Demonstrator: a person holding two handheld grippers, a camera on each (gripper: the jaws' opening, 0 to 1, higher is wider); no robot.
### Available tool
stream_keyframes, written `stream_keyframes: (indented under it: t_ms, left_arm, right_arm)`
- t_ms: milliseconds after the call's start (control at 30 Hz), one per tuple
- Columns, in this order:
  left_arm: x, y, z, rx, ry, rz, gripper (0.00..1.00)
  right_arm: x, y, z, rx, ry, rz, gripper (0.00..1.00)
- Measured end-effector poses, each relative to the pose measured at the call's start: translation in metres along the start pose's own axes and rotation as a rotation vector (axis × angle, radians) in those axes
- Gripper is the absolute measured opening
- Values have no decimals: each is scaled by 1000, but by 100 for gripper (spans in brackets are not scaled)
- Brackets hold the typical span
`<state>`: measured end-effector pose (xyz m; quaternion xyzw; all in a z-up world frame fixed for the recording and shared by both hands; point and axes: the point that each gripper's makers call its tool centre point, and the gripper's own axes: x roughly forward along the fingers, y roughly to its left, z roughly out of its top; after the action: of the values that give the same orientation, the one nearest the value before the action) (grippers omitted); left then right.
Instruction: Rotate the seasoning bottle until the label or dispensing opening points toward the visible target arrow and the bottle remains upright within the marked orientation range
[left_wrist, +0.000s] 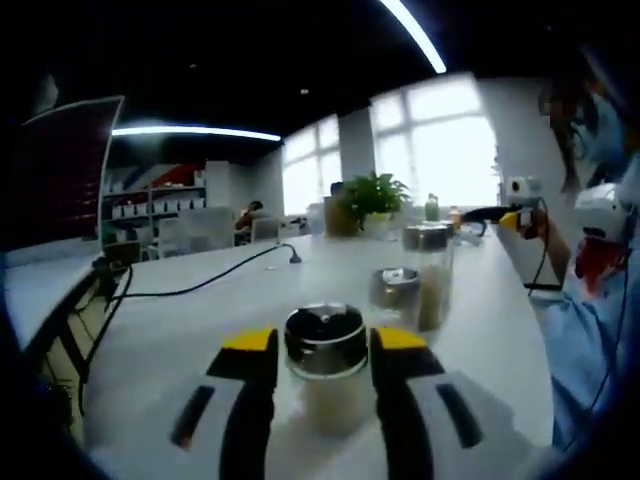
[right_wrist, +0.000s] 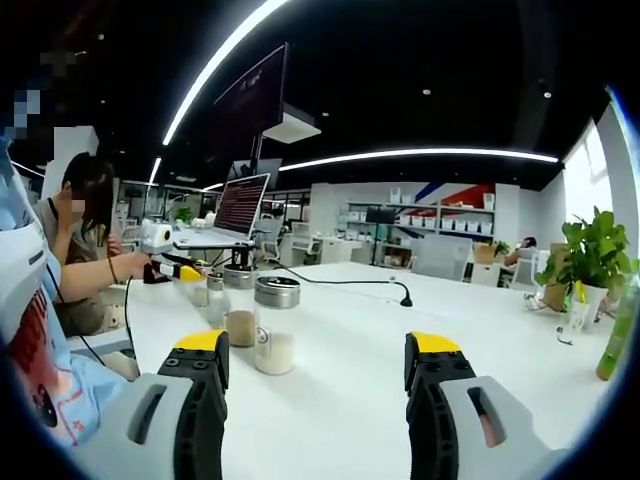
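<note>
The left hand-held gripper had its 2 jaws closed in on either side of the seasoning bottle, pinching the glass body just under the metal lid. The bottle stood upright on the white table, well in from its edges. The right hand-held gripper hung with jaws spread wide, holding nothing, apart from the bottle.

No target arrow could be made out on the table, so the turn might overshoot for want of a reference. A twist off the vertical axis would likely tip the bottle. 2 more jars stood just beyond it toward the far edge, and a wide swing could knock them. Toward the left edge the table lay open, apart from a black cable.
</note>
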<state>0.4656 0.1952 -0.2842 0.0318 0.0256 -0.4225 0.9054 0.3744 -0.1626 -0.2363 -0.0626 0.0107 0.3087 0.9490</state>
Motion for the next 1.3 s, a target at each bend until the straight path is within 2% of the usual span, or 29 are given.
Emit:
stream_keyframes:
  t_ms: [67,133,167,233,267,300,433,500,533,567,600,700,733,900,967,1067,1167,1300]
  left_arm:
    - [-2,1,-1,2,14,13,51]
    - [-4,2,-3,11,33,35,55]
    - [-6,3,-3,-10,33,57,55]
    - [-10,7,0,-106,14,110,56]
    - [-12,7,4,-118,-8,133,56]
    - [-15,7,8,-107,-33,150,56]
    - [-20,-1,9,-18,0,204,62]
    - [-22,-2,9,-26,1,253,65]
    - [-23,-1,12,-26,-26,276,66]
    - [-24,-2,17,-30,-70,299,66]
    - [-25,-5,16,-50,-83,317,66]
    - [-29,-7,11,-66,-76,372,66]
    - [-32,-5,11,-68,-79,404,66]
    - [-39,-7,17,-78,-109,479,66]
    - [-40,-7,14,-83,-113,530,66]
    - [-36,-5,10,-82,-100,578,65]
    - [-38,4,7,-28,-75,681,64]
    - [-32,2,3,-56,-78,721,60]
  right_arm:
    - [0,-1,0,2,-1,-2,73]
    - [0,-1,0,2,0,-3,73]
    - [0,-1,0,2,1,-3,73]
    - [0,-1,0,1,1,-3,73]
    - [0,0,-1,0,2,-2,73]
    - [0,0,-1,1,3,0,73]
    - [2,2,-1,1,5,5,73]
    - [2,3,-1,-1,4,8,73]
    - [2,3,-1,-2,3,9,73]
    - [1,3,-1,-4,1,11,73]
    - [1,4,0,-6,-2,12,73]
    - [1,3,2,-11,-9,10,73]
    - [1,3,2,-10,-10,11,73]
    - [0,2,1,-9,-5,9,73]
    - [0,1,0,-9,-3,5,73]
    - [-7,-7,5,-56,5,-23,74]
    - [-16,-18,14,-40,-28,-61,74]
    - [-15,-19,12,-40,-22,-67,74]
